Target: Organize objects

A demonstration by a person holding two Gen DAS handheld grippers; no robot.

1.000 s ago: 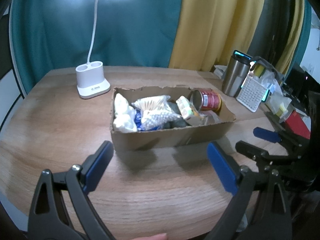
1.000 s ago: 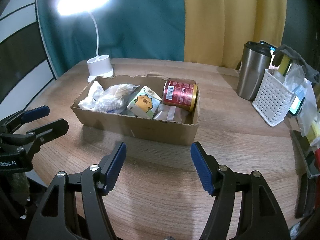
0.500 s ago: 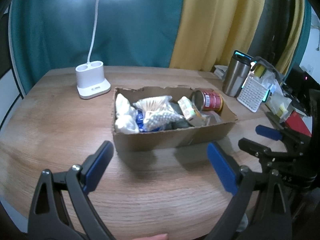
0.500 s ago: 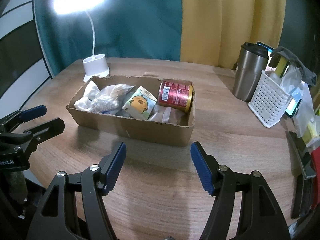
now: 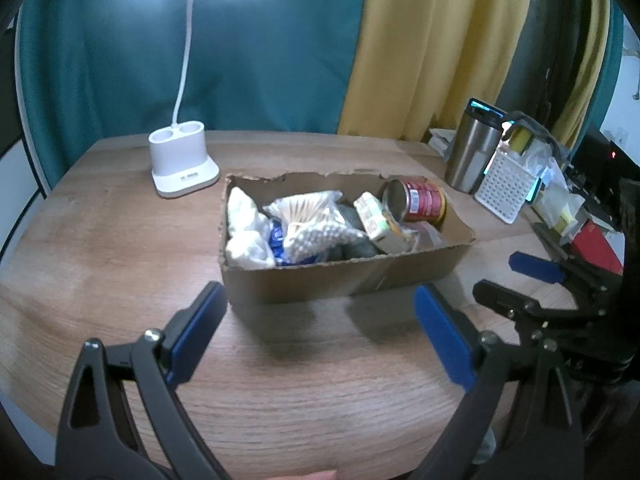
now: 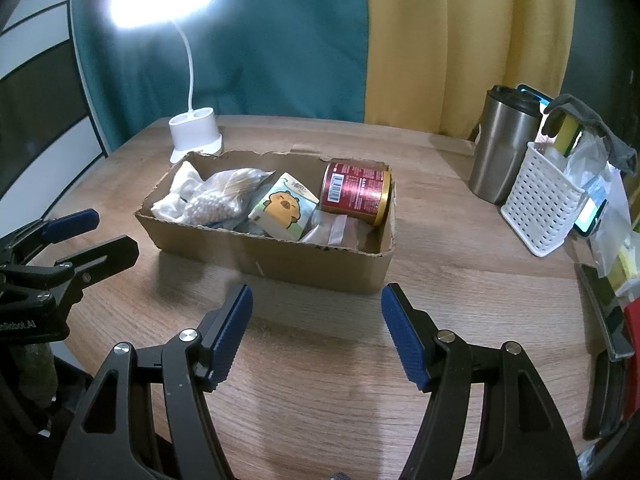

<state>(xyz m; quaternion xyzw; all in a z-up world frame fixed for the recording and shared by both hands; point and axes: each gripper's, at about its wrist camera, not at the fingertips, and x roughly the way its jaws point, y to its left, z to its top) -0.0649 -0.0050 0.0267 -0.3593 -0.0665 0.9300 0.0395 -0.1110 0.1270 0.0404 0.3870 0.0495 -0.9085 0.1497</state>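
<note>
Left gripper [image 5: 316, 320]: spread wide, nothing between the blue pads, hanging over bare wood short of the box. Right gripper [image 6: 316, 330]: likewise wide apart and empty, hovering just short of the near wall.

Straight ahead of both tools, resting on the wooden table [image 6: 320, 392]: a torn-edged cardboard box [image 6: 280, 258] holding every loose item in sight. Inside, from the right gripper's view: crumpled white cloth [image 6: 176, 196] at far left, a clear bag of white beads and sticks [image 6: 224, 196] next to it, a small carton with a cartoon animal [image 6: 284, 210] tilted in the middle, a red can [image 6: 356, 192] on its side at far right, a clear wrapper [image 6: 336, 234] below the can.

Beyond and left of the box: a lit white desk lamp [image 6: 196, 136]. Off to the right: a steel tumbler [image 6: 502, 144] and a white perforated basket [image 6: 544, 204].

Fits either a full box awaiting sorting out or a finished gathering-in; cannot tell which. For any pick from the box: better to come from above, clear of the ragged rim, pads set across the carton's flat faces or the can's round body, with care against snagging the soft bag.
</note>
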